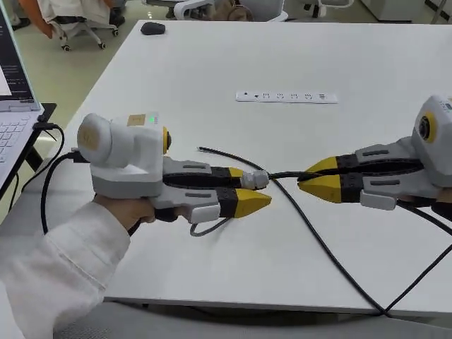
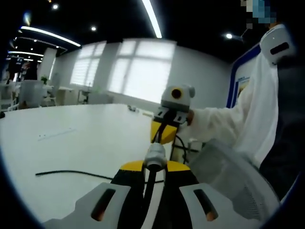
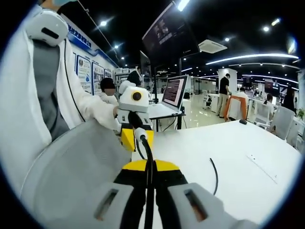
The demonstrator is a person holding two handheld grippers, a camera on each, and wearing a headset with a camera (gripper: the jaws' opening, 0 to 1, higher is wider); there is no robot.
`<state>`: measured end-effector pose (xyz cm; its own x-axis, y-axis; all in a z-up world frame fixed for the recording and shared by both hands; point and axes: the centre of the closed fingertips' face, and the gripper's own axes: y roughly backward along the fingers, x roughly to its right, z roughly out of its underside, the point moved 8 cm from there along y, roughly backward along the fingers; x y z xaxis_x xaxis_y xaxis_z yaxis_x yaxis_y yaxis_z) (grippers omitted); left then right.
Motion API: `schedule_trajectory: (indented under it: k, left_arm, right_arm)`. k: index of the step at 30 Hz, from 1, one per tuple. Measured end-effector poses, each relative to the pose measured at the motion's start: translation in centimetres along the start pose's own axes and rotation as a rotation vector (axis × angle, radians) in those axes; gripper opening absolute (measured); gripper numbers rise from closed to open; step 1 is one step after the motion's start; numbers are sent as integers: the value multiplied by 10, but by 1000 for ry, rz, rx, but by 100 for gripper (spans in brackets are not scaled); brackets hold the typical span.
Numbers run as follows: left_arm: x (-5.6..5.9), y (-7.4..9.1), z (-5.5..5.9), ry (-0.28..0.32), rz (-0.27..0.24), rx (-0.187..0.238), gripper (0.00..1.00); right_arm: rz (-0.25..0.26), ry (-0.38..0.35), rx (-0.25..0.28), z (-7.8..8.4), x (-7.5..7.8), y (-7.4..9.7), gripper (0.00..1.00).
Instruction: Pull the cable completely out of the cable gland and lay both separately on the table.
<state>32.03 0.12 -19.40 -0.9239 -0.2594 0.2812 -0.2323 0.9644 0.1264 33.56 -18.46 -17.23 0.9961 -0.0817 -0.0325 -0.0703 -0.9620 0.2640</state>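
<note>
A: Where is the gland?
B: The pale grey plastic cable gland is held up over the white table, pinched between the yellow tips of the left gripper, whose jaws are closed onto it.
A: And the cable?
B: The thin black cable leaves the gland's nose and crosses a short gap into the right gripper. Those jaws are nearly together, clamped on the cable, so cable and gland are joined and neither lies on the table.
A: Anything beneath?
B: A long black lead lies on the table and passes under that gap, its free end beyond the left gripper. I cannot tell whether it is the same cable. A white power strip lies farther back, well apart.
</note>
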Motion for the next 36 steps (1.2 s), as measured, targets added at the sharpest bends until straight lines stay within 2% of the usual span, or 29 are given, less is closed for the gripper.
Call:
schedule_trajectory:
  k: [1,2,3,4,5,6,10,13,19,24,29,31,32,33,34,35,36]
  left_arm:
    - [1,0,2,12,1,-43,16]
    - [2,0,-1,-111,-1,-98,16]
    - [4,-2,-1,-151,-2,-79,16]
    - [10,-2,3,-86,14,-87,16]
    - [13,-2,6,-53,26,-103,16]
    - [14,-1,7,-73,21,-95,16]
    - [20,4,15,-71,29,-128,16]
    - [21,8,19,-67,24,-141,16]
    - [20,14,24,-19,11,-117,16]
    - [30,14,36,-16,22,-162,16]
    - [41,25,43,-8,-3,-177,16]
    - [46,31,42,-10,-13,-163,16]
    - [49,34,40,-50,-7,-194,16]
    - [48,37,39,-101,-46,-159,16]
    - [50,42,41,-61,-48,-162,16]
    - [48,46,43,-20,-62,-146,16]
    - [44,52,42,-36,-79,-136,16]
  right_arm:
    - [2,-4,-7,1,-1,0,2]
    - [1,-5,-21,4,-2,1,2]
    - [-1,-3,-31,6,-4,2,2]
    - [-7,0,-48,9,-5,2,2]
    - [-8,1,-59,10,-6,2,2]
    - [-12,-1,-72,13,-8,2,3]
    - [-15,-2,-112,22,-14,2,3]
    - [-10,-8,-120,26,-17,3,3]
    - [29,-27,-107,29,-22,9,3]
    - [45,-25,-111,32,-29,17,3]
    - [31,-22,-123,36,-36,22,3]
    - [28,-25,-121,39,-37,27,3]
    - [30,-27,-120,40,-37,28,3]
    - [38,-29,-119,42,-37,29,3]
    - [44,-30,-118,43,-36,30,3]
    - [49,-33,-117,43,-36,32,3]
    - [59,-34,-109,43,-35,33,3]
